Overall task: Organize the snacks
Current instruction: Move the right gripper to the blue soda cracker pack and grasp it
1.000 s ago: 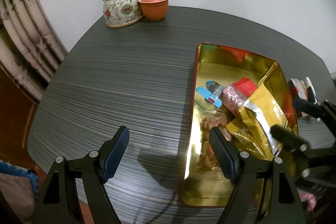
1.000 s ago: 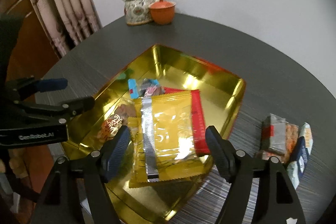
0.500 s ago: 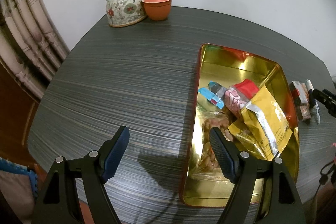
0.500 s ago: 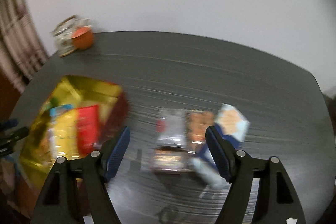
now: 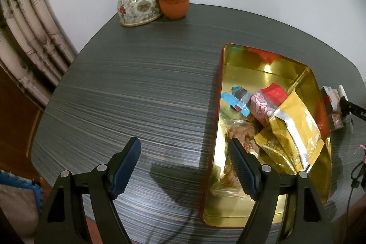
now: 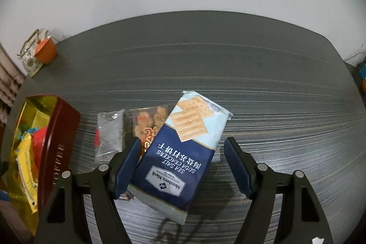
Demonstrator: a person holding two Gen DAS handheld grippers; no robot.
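A: Now, where is the next snack, and how stands the right claw (image 6: 180, 164)?

B: Cracker pack (image 6: 183, 152) flat on the worktop (image 6: 251, 74), just right of the tin (image 6: 59, 141), its left edge overlapping a clear biscuit packet (image 6: 148, 122); a silvery packet (image 6: 108, 132) lies beside that. Right claw hangs over the cracker pack, jaws spread and empty: the left pad looks to be at the pack's left edge, the right pad stands clear of it.

A: And the left claw (image 5: 183, 166)?

B: Jaws wide, holding nothing, poised over the tin's near left rim. Inside the tin (image 5: 270, 70): a yellow pouch (image 5: 295, 129), a red packet (image 5: 274, 93), a blue-ended sweet (image 5: 238, 100) and others heaped at the near end, with the far end bare.

A: How should the cracker pack handle?

B: Judged light, the film wrapper smooth and likely slippery. The stack within gives the long sides some stiffness, but crackers are brittle; a hard squeeze may crush them.

A: Where to take hold?

B: Across the short width, near the middle of the length, pads on the two long edges. The sealed end flaps are soft and would fold. The pack lies askew to the jaws, so a small twist may be needed before closing
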